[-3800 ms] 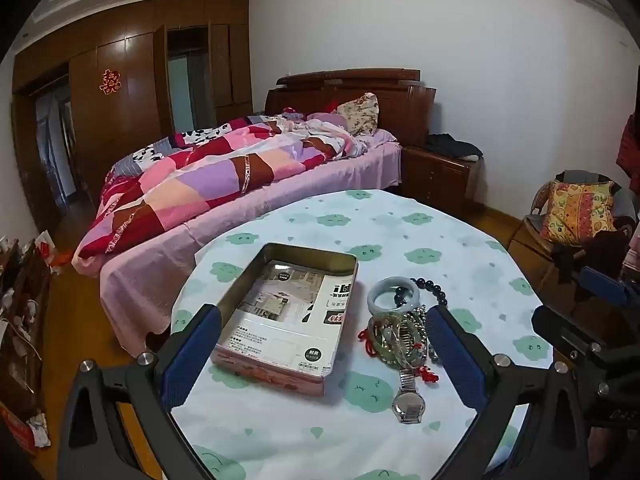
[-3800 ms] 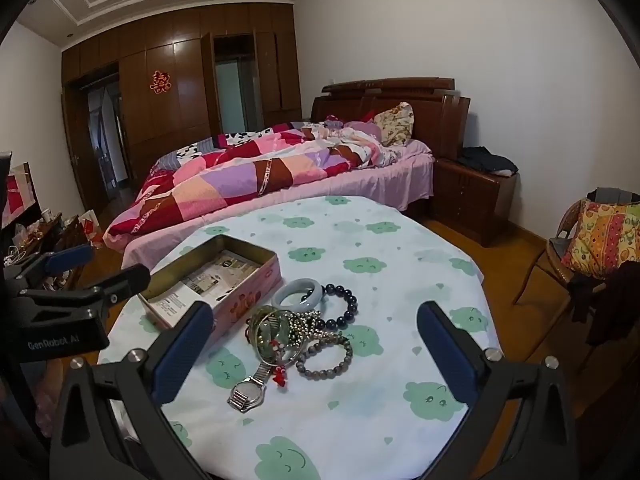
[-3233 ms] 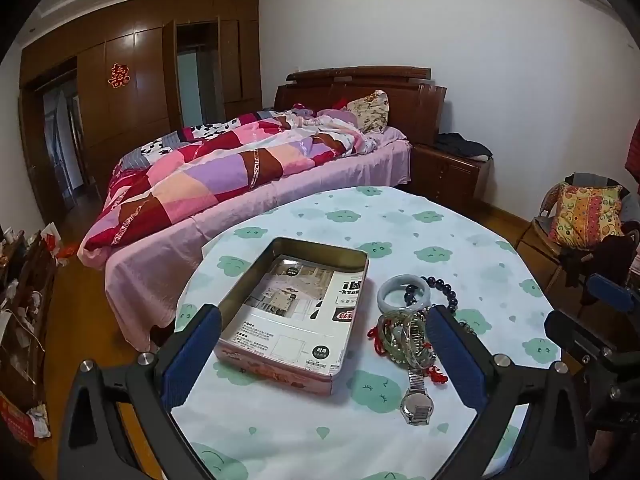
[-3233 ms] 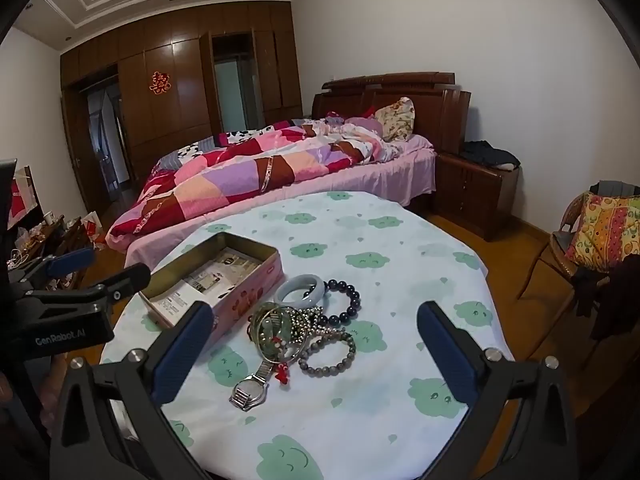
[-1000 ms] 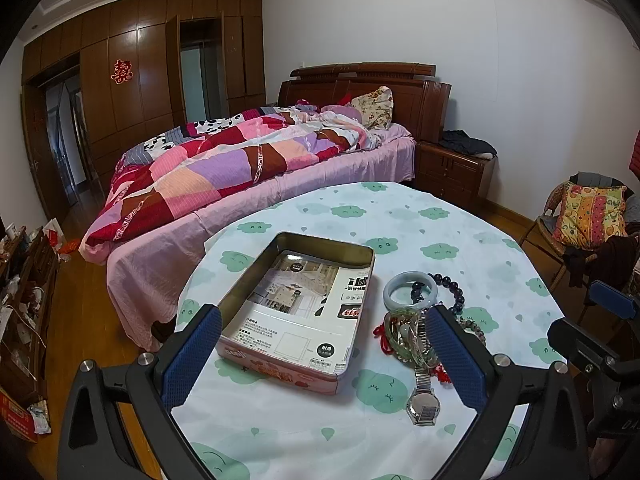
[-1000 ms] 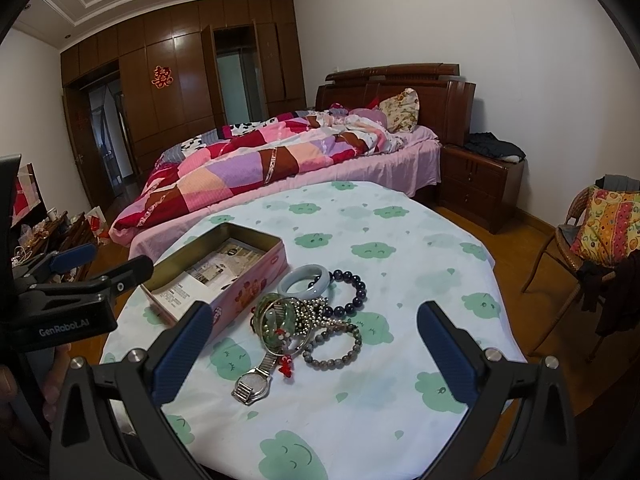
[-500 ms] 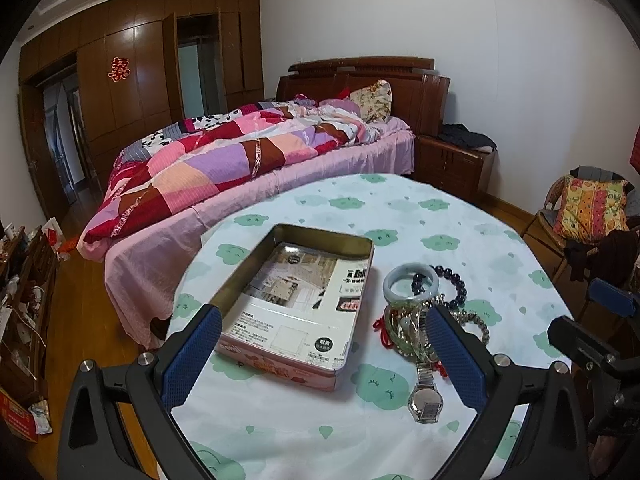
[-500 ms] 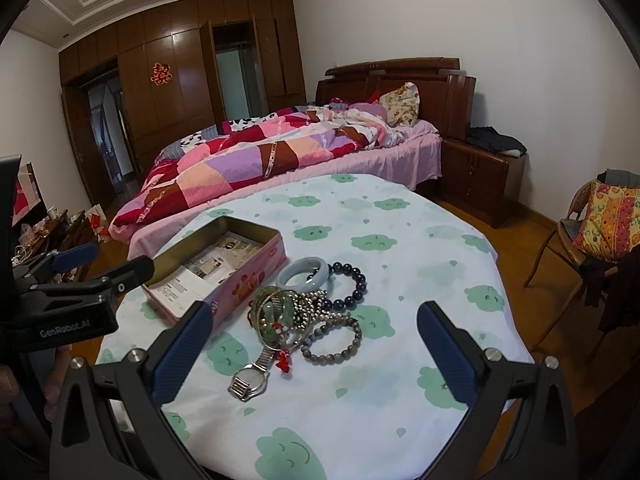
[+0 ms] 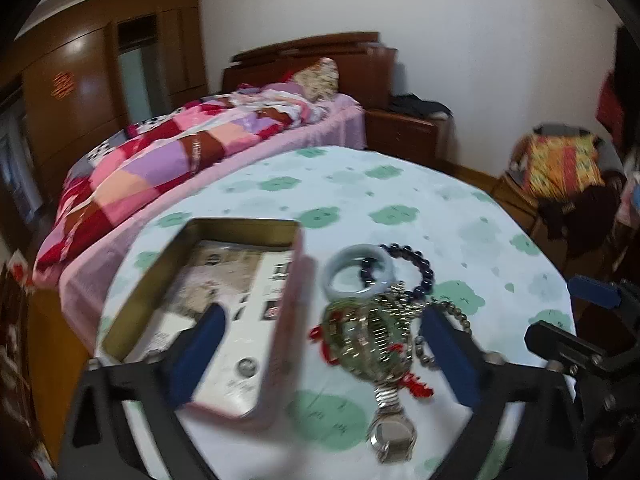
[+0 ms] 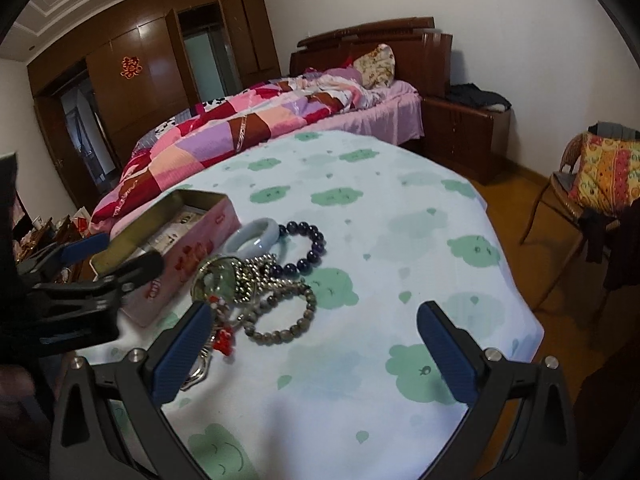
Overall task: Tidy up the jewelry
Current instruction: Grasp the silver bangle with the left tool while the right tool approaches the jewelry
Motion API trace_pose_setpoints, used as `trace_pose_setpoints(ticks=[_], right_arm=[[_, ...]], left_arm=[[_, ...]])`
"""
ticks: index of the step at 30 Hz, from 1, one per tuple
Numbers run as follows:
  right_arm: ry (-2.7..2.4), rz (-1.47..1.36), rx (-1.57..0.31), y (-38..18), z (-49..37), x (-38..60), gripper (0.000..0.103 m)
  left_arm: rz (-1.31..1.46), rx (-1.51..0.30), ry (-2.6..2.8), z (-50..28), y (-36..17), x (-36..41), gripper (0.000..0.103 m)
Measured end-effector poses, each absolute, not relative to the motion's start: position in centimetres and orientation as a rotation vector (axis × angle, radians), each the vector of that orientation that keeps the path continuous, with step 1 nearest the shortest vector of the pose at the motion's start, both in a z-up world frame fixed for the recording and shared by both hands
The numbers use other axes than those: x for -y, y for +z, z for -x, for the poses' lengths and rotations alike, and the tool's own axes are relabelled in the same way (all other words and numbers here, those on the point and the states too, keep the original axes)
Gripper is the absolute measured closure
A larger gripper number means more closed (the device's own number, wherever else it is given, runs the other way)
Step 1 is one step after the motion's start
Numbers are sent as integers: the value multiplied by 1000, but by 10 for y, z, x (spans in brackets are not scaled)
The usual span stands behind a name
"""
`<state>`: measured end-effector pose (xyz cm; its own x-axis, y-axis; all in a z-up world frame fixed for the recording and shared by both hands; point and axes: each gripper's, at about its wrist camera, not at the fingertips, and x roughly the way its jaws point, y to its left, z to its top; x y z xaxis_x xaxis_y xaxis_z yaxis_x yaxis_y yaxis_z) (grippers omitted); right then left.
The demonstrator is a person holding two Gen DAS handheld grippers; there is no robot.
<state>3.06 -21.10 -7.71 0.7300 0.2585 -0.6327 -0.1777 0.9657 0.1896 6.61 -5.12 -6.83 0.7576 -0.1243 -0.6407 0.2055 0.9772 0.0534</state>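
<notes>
A round table [image 10: 420, 216] under a white cloth with green clouds holds an open tin [image 9: 224, 304] and, just beside it, a heap of jewelry; the tin's pink side [image 10: 188, 256] faces the heap, and printed paper lines its floor. The left gripper [image 9: 320, 354] hangs low over the table with its jaws closing; one blue pad [image 9: 198, 354] is over the tin's inside and the other [image 9: 450, 354] is past the heap, so the tin's near wall and much of the heap sit between them, though neither pad presses on anything; the left view is blurred. In the heap, a pale bangle [image 9: 358, 270] lies farthest back, touching a string of dark beads [image 10: 310, 250]; nearer lies a tangle of green and silvery bracelets [image 9: 366, 334] with red tassels [image 10: 222, 340]; a grey bead bracelet [image 10: 282, 316] lies at its edge; a watch [image 9: 392, 434] lies nearest the camera in the left view. The right gripper [image 10: 316, 354] is spread wide and empty, above bare cloth beside the heap; its left pad [image 10: 182, 354] covers part of the watch in that view. Behind the table stands a bed [image 10: 256, 120] with a patchwork quilt.
</notes>
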Motion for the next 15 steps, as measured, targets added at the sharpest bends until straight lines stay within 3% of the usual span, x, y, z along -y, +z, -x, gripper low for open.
trace_pose_setpoints(ticks=[4, 8, 12, 15], right_arm=[[242, -133, -723, -79, -31, 216, 0], [244, -135, -720, -79, -31, 218, 0], [256, -133, -725, -80, -31, 216, 0], [257, -128, -723, -80, -32, 215, 0]], left_arm=[[-150, -771, -224, -84, -88, 66, 56], [-132, -822, -236, -89, -101, 67, 66], [-119, -844, -256, -92, -105, 65, 95], [-100, -837, -279, -92, -104, 61, 95]])
